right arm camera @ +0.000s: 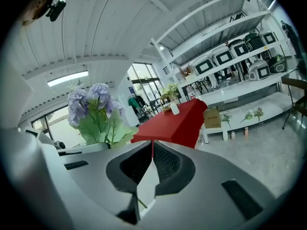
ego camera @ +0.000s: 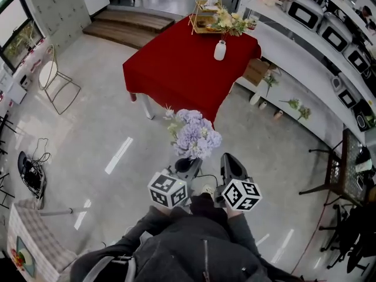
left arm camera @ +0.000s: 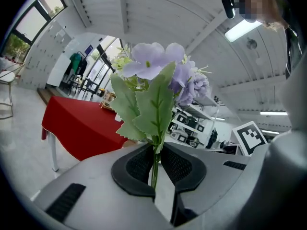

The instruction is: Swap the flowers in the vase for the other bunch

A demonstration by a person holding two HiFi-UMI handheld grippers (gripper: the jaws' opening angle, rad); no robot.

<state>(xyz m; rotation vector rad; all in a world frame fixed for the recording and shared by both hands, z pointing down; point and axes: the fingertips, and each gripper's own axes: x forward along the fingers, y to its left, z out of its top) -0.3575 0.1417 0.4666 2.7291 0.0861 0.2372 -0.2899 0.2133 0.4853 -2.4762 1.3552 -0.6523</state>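
Left gripper (left arm camera: 155, 153) pinches the purple bunch (left arm camera: 154, 67) at its base.

A dark grey zipped jacket (ego camera: 200, 257) covers the person; the grey left gripper (ego camera: 189, 162) and right gripper (ego camera: 231, 157) bear black-and-white cubes (ego camera: 168, 188).

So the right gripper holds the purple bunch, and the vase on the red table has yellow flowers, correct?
No: the left gripper holds the purple bunch, as the left gripper view shows; the right gripper is shut on nothing. The rest is right.
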